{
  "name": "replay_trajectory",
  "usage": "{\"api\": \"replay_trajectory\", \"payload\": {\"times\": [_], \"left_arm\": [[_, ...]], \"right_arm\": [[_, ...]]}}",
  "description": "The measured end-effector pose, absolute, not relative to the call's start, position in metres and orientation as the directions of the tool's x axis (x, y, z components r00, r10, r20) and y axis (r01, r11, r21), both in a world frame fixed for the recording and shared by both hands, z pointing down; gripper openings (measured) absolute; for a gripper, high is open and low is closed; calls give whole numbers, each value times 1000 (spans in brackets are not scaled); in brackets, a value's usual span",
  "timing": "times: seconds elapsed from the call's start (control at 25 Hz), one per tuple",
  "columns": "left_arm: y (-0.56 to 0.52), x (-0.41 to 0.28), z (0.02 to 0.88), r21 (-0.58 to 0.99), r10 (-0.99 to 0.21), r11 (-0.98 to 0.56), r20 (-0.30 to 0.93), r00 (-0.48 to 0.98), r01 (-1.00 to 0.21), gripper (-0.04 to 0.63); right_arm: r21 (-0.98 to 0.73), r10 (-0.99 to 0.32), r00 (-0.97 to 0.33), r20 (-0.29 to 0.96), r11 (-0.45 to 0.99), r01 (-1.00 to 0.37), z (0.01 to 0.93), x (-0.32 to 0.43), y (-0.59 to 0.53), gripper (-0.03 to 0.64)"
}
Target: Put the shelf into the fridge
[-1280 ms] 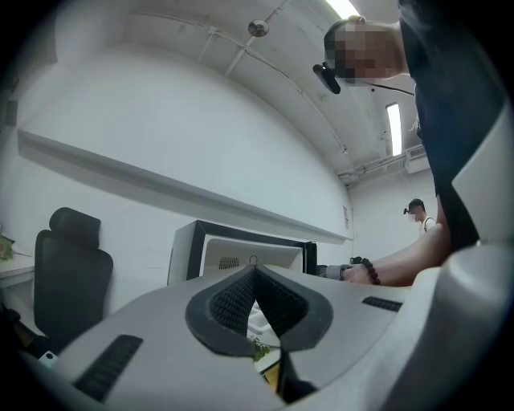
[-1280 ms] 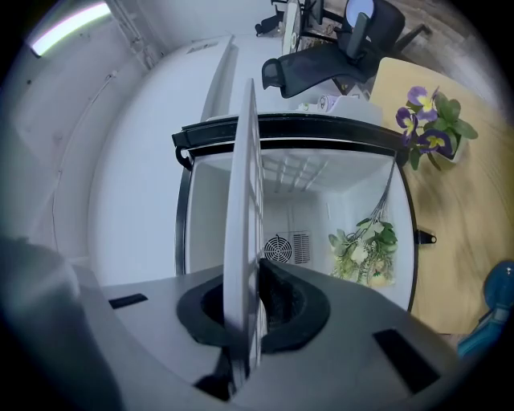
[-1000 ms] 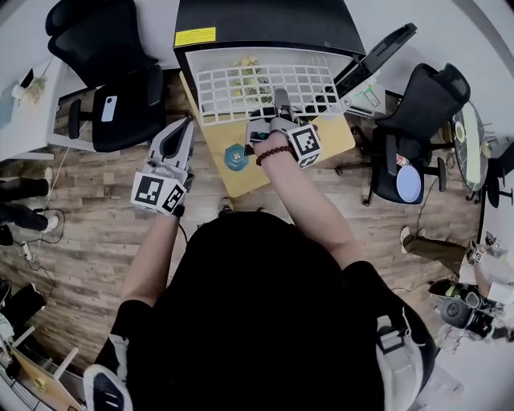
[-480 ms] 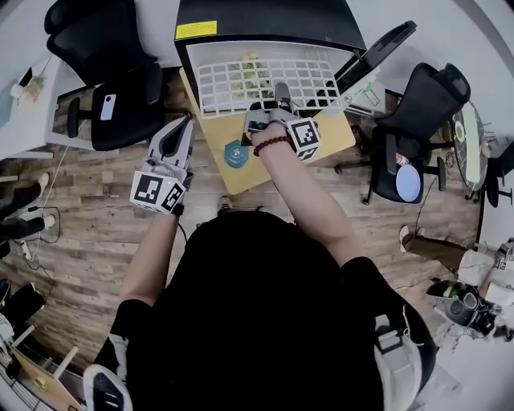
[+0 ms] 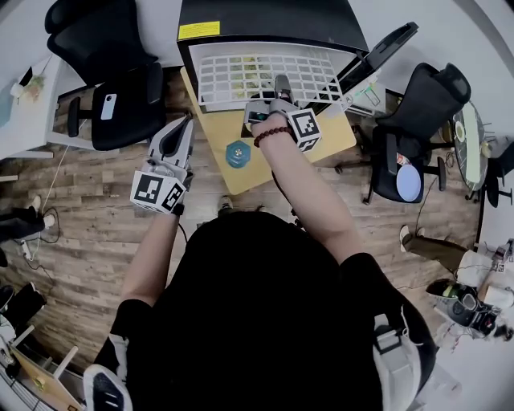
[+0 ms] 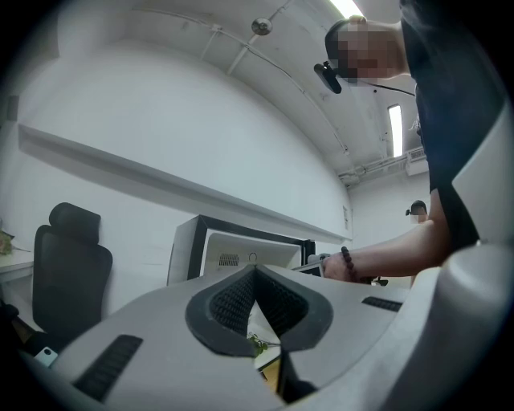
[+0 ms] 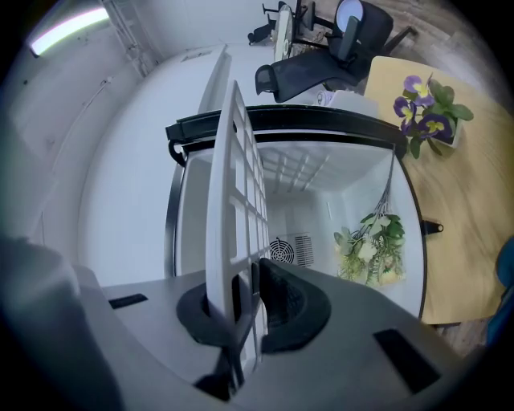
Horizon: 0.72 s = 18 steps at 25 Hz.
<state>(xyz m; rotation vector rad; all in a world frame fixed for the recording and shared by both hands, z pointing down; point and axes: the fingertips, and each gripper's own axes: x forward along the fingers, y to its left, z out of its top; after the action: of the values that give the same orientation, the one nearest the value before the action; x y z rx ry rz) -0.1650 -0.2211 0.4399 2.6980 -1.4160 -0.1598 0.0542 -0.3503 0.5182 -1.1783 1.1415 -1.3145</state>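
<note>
Change over the last second: the white grid shelf (image 5: 265, 76) sits deeper in the fridge (image 5: 269, 24) than before. Its near edge is closer to the fridge mouth, and more of the grid is under the black top. The right tool (image 5: 278, 90) has travelled forward with it. The small blue object (image 5: 238, 152) on the yellow desk (image 5: 325, 138) now lies clear of the hand.

Meaning for the task: insertion is under way and likely past halfway, but the shelf's near strip still projects over the desk. Whether its side edges ride on the fridge's ledges can't be made out from above.

Right tool: jaws clamped on the shelf's front edge, with the grid held edge-on between the pads. In its own view the cavity lies open ahead, with a sprig of flowers (image 7: 369, 245) inside. The right arm is stretched forward, wrist level, bracelet (image 5: 271, 138) toward the person.

Left tool (image 5: 183, 128): jaws closed together with nothing between them. It is held low at the left over the wooden floor (image 5: 88, 209), well apart from the shelf and idle, elbow bent.

Fridge door (image 5: 377, 52) stands swung open at right.
</note>
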Motion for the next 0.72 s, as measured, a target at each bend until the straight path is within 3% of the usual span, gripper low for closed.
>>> {"api": "replay_trajectory", "payload": {"times": [0.72], "left_arm": [[-222, -162, 439, 132, -824, -566, -53, 564, -814, 18]], "right_arm": [[-998, -995, -97, 2, -8, 60, 523, 51, -369, 34]]}}
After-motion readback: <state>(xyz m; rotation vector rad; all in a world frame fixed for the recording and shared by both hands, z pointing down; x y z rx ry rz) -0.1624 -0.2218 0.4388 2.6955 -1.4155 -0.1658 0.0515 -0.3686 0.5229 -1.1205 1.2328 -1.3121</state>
